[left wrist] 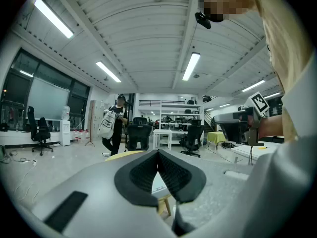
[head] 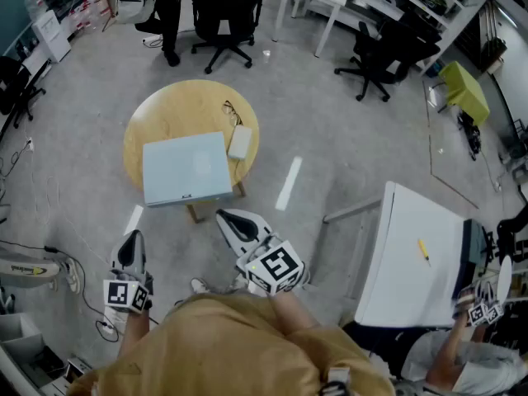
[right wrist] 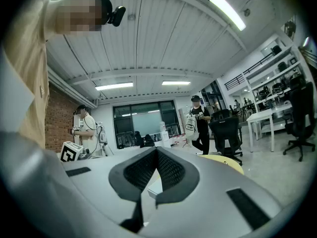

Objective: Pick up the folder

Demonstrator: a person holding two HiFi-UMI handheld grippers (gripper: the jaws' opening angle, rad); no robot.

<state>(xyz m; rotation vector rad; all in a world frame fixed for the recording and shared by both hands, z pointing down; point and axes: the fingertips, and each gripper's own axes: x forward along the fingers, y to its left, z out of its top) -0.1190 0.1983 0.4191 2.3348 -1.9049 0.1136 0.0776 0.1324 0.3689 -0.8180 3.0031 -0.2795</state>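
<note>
My left claw (head: 132,239) hangs on the near side of the round table (head: 169,110), off to its left and well short of it. Its two pads are pressed together with nothing between them, and it points almost level.

The folder (head: 186,169) lies flat on the near half of the table. It is pale blue, closed, and turned slightly askew. Its near edge runs past the table's rim toward me, so that strip has air under it.

I judge the folder light and thin, with a smooth cover that could slide in a pinch. It is stiff enough to lift by one edge, but likely to sag or fan open if I take it by a corner. The overhanging near edge, around its middle, looks like the best hold: one jaw over and one under, with no need to scrape the wood.

At the far side of the table, beyond the folder, lies a pair of glasses (head: 232,110). A small white box (head: 240,142) sits just beside the folder's right edge, so I would keep my approach away from that side.

My right claw (head: 224,215) is off the table's near right, closer to it than the left one but not touching. Its jaws are also closed on nothing, so I judge that either claw must open before it can take the edge.
</note>
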